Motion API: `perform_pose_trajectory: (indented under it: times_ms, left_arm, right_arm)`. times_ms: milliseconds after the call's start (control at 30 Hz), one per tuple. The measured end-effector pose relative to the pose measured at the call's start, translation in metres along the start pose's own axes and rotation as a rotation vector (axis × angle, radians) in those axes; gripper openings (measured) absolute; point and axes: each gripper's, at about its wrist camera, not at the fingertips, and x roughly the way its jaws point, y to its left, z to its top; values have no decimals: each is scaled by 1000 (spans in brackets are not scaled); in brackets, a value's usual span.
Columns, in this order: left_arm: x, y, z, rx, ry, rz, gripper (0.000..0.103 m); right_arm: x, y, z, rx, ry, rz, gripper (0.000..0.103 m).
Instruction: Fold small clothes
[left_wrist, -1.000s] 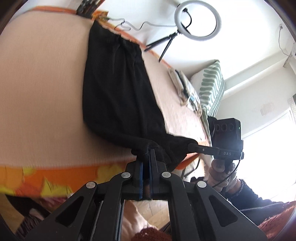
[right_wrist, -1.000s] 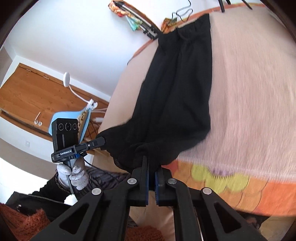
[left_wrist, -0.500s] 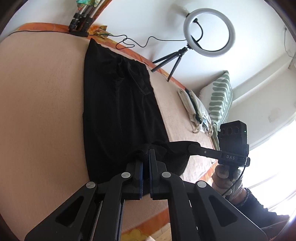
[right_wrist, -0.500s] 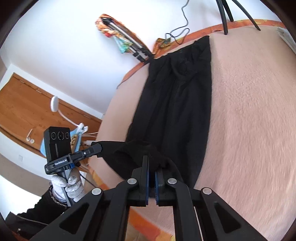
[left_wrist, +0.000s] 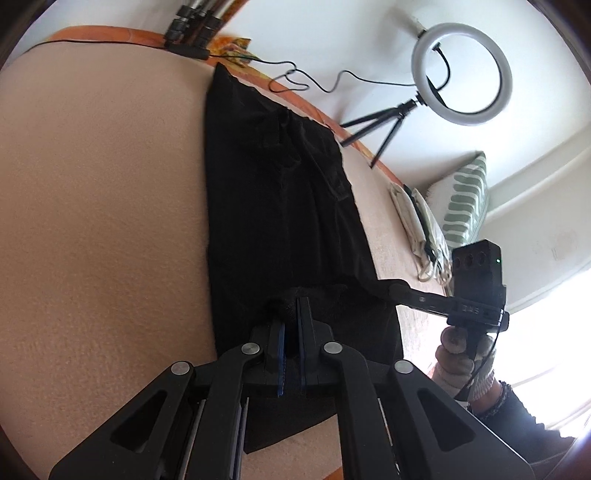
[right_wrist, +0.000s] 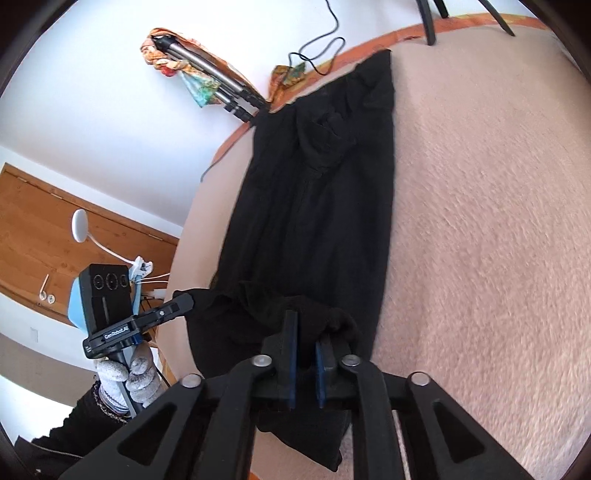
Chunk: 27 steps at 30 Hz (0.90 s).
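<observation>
We see a long black garment (left_wrist: 280, 206) lying lengthwise on the pink bedcover (left_wrist: 99, 221), filling mid-frame, its near end doubled over in a soft ridge. Our left gripper (left_wrist: 291, 314) is just parting its jaws, fabric still bunched between them. Our right gripper (right_wrist: 304, 332) is opening wider, with the dark cloth loose in the gap.

Black trousers (left_wrist: 280, 206), lengthwise on bed, hem folded over
</observation>
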Motion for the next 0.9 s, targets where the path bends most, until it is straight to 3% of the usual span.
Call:
perform_pose_trajectory:
  times_ms: [33, 67, 100, 167, 267, 433, 533, 633, 900]
  left_arm:
    - [-2, 2, 1, -10, -6, 12, 12]
    - [-8, 3, 3, -8, -30, 37, 13]
    - [-13, 2, 4, 9, -54, 59, 13]
    - [-20, -1, 5, 37, -78, 82, 23]
    - [-31, -9, 2, 85, -89, 56, 24]
    - [-10, -31, -16, 244, 26, 72, 24]
    - [12, -29, -20, 252, 88, 95, 24]
    - [29, -25, -12, 240, 105, 116, 24]
    - [33, -12, 24, 221, -21, 209, 24]
  right_arm:
    - [-2, 2, 2, -6, -10, -11, 57]
    - [-5, 5, 3, -18, -36, -27, 64]
    - [-11, 10, 3, -47, -65, -40, 63]
    - [-21, 16, 0, -98, -78, -55, 59]
    - [-26, 34, -9, -201, -55, -75, 35]
    - [4, 61, -31, -359, 55, -85, 31]
    - [29, 69, -33, -409, 106, -102, 31]
    - [44, 69, -26, -397, 107, -114, 31]
    - [21, 29, 3, -214, -28, -245, 34]
